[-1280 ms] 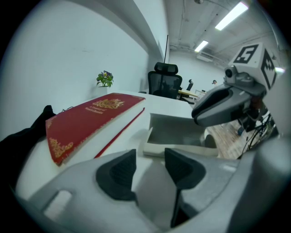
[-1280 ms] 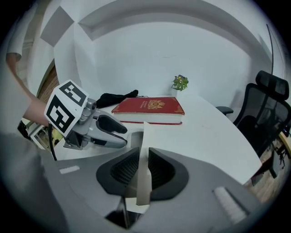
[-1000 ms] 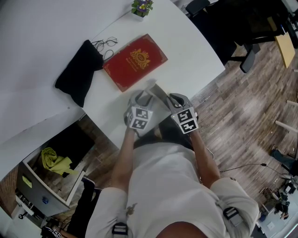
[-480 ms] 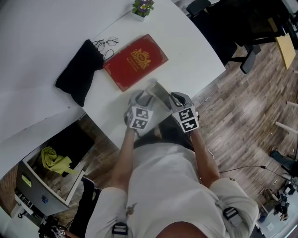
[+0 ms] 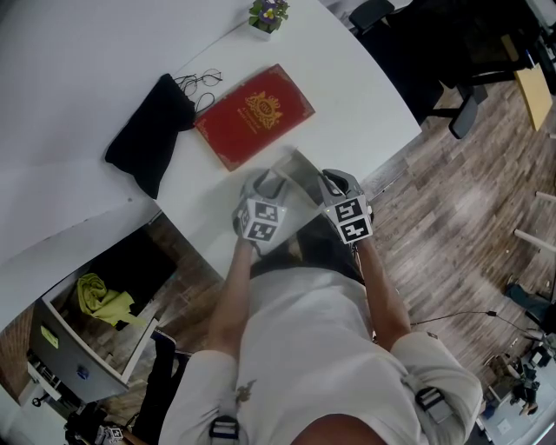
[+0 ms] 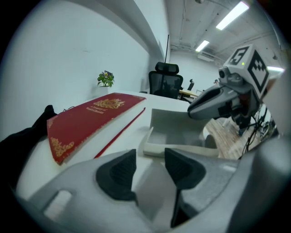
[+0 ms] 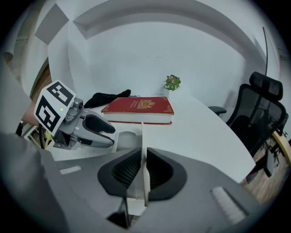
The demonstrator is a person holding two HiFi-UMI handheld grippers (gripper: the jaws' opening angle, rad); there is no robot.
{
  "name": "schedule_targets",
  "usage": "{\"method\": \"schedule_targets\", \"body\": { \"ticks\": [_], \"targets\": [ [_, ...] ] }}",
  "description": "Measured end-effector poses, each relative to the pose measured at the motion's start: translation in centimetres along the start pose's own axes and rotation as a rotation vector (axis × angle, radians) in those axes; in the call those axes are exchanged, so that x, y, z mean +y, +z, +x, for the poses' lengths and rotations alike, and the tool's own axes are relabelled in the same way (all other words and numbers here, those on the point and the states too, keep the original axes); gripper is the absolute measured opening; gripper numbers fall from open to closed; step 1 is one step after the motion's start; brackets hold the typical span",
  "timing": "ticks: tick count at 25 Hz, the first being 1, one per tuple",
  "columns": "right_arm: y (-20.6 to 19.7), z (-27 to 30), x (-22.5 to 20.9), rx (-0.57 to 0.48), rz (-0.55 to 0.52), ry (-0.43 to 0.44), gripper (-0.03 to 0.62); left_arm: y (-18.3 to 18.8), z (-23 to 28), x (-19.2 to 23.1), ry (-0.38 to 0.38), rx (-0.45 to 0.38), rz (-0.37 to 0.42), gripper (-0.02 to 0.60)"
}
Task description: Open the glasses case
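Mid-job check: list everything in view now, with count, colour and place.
glasses case: 1, pale grey, near table edge, partly open
book: 1, red and gold, mid-table
pouch: 1, black, left of book
eyeglasses: 1, thin dark frame, by pouch's far end
potted plant: 1, green, far table edge
table: 1, white
office chair: at least 1, black, beyond table
cloth: 1, yellow-green, below table's left
left gripper: grey, shut on case base
right gripper: grey, shut on case lid
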State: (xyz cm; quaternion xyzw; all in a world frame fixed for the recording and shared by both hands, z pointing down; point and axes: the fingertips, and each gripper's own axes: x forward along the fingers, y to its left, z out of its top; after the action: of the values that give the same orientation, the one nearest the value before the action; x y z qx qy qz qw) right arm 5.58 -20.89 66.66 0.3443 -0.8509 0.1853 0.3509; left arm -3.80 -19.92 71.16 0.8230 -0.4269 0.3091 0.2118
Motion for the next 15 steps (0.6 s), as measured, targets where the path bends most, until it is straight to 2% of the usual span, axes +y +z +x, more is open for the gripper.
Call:
{"method": "schedule_targets", "body": {
  "ticks": [13, 15],
  "targets": [
    [0.30, -0.34, -0.53, -0.026, 0.007, -0.043, 0.046, 0.51, -0.59, -0.07, 0.014, -0.016, 0.004, 0.196],
    [0.67, -0.71, -0.61, -0.041, 0.004, -0.055, 0.070, 0.88, -0.93, -0.09, 0.019, -0.031, 0.007, 0.196]
  ]
}}
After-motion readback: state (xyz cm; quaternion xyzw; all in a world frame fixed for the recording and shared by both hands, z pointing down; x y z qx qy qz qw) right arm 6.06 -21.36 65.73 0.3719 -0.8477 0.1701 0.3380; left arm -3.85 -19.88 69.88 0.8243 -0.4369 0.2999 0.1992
